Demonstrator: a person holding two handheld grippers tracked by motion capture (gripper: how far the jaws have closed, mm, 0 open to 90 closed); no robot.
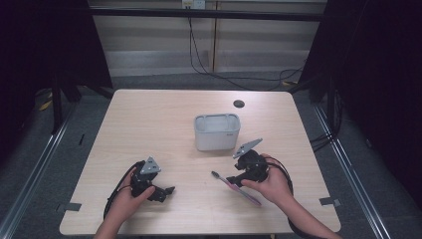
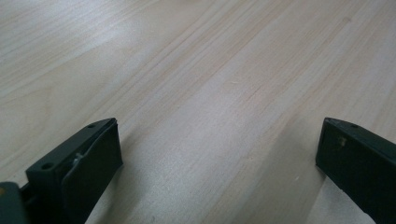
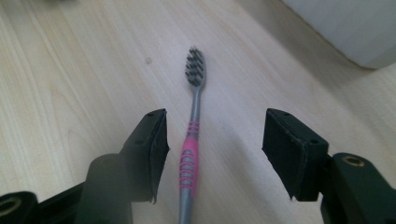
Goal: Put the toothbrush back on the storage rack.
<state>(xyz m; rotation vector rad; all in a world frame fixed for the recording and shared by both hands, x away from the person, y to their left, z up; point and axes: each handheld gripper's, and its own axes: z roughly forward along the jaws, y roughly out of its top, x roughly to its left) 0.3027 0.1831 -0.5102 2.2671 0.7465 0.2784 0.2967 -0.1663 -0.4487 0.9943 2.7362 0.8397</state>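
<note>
Toothbrush (image 3: 191,140) lies flat on the table (image 1: 149,124), between the spread jaws of the right tongs (image 3: 212,154), untouched, bristles pointing away from them. A grey container (image 1: 217,132) stands just beyond. The left tongs (image 2: 217,154) gape wide over bare wood.

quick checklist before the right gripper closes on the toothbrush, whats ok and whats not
1. Right gripper open: ok, jaws spread wide.
2. Toothbrush between the jaws: ok, but its pink grip lies nearer one jaw.
3. Toothbrush flat on the table: ok.
4. Grey container apart from the brush: ok.
5. Left gripper out of the way: ok, open over bare wood.
6. Jaws low enough to pinch the handle: cannot tell.
</note>
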